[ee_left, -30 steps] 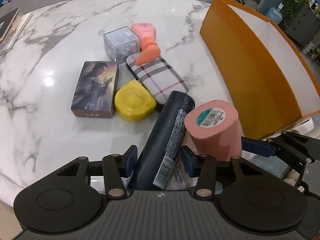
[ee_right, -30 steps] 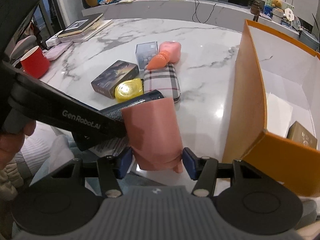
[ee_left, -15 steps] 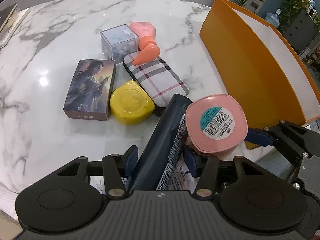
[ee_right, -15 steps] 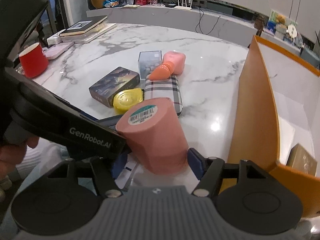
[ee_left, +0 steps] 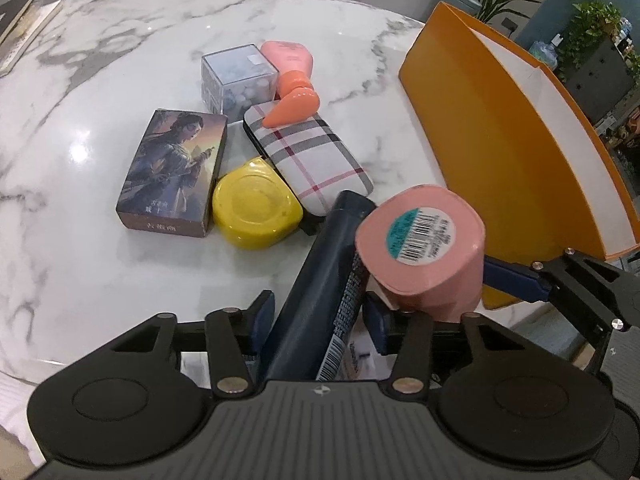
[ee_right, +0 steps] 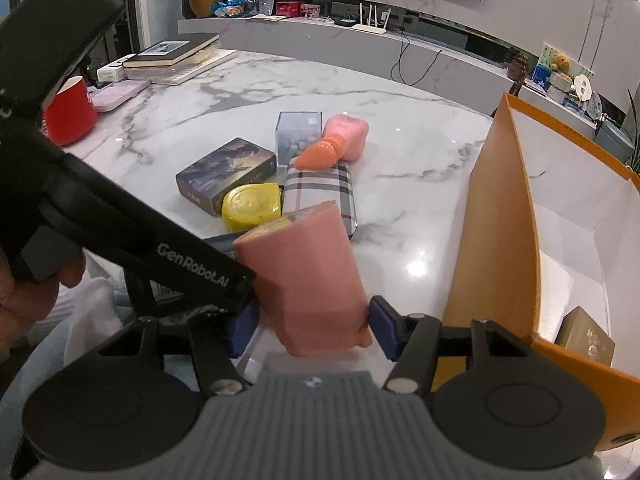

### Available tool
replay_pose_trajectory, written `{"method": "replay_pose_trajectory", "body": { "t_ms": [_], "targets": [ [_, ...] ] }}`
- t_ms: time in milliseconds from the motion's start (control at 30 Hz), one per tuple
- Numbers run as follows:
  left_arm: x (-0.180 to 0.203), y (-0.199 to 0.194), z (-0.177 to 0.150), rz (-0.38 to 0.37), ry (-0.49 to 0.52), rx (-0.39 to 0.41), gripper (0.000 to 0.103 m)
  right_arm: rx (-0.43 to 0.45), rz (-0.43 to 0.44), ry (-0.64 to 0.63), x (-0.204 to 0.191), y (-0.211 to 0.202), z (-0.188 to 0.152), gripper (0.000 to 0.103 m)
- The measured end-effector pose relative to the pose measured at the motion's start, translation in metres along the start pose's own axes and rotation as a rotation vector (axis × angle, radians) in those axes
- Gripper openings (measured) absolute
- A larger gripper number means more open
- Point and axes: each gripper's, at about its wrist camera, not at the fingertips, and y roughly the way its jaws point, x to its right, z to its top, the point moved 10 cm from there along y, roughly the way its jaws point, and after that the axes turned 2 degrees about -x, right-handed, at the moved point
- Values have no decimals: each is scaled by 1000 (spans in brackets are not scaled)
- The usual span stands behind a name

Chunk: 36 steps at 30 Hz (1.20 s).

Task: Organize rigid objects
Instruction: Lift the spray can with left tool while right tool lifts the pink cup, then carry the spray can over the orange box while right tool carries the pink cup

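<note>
The left gripper (ee_left: 318, 318) has just been closing its jaws, and its pads now pinch the dark tube (ee_left: 320, 284), which juts over the near edge of the marble table (ee_left: 80, 240) much as before. The right gripper (ee_right: 308, 326) has also been narrowing around the pink bottle (ee_right: 308, 276), whose barcoded base, facing this camera half a second ago, has tipped away. The bottle hangs beside the orange box (ee_right: 500, 240); I cannot tell whether the right pads press it.
</note>
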Motion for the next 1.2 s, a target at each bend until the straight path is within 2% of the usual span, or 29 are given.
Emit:
{"method": "replay_pose_trajectory", "body": {
  "t_ms": [167,300,400,567,900,1067,1200],
  "targets": [
    [9,-10,2,-21,3,15,37,19,7,-2,0,-9,3,58],
    [6,-19,5,3,-11,24,37,49,14,-9,0,-21,11,57],
    [1,-26,7,-7,-62,38,37,70,18,-5,2,-29,16,56],
    [4,-49,15,-22,-84,91,37,106,12,-3,7,-46,26,54],
    [29,-89,40,-37,-65,192,37,174,38,52,24,-79,48,52],
    [44,-103,53,-53,-57,230,37,256,6,65,40,-107,64,52],
    [66,-109,66,-74,-23,246,37,307,-51,94,68,-126,75,52]
  ]
}}
